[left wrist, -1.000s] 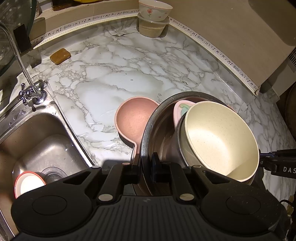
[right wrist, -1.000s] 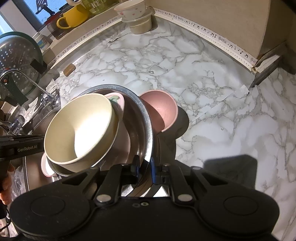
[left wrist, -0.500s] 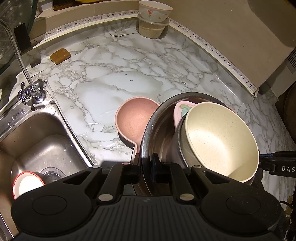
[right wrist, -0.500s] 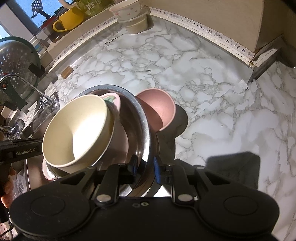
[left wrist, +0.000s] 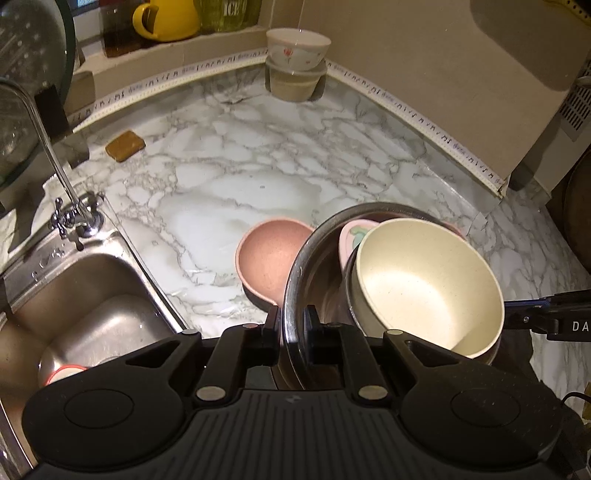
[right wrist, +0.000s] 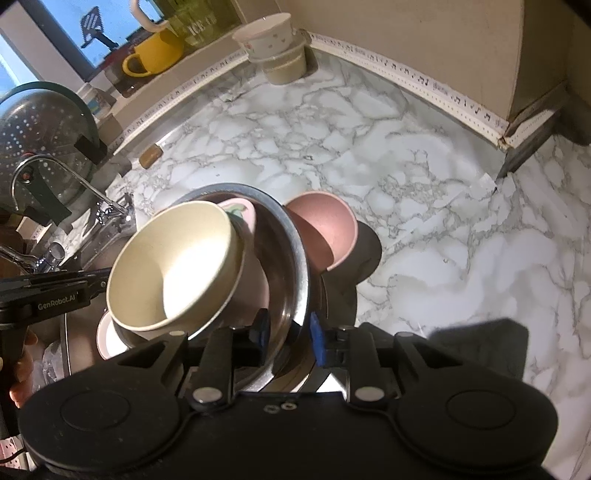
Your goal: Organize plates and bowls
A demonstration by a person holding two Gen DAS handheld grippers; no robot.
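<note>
Steel bowl (left wrist: 310,266) is sitting on the marble counter (left wrist: 229,192), carrying a cream bowl (left wrist: 428,280). The left gripper (left wrist: 291,325) is pinching its rim; the right gripper (right wrist: 288,332) is opening, its pads coming off the rim.

We see a white grey-veined marble worktop (left wrist: 229,192) meeting a plain beige wall (left wrist: 424,51), edged by white patterned trim (left wrist: 417,114). A stainless steel sink (left wrist: 74,295) with chrome tap (left wrist: 74,218) sits left; daylight shows blue through the window (right wrist: 66,33).
</note>
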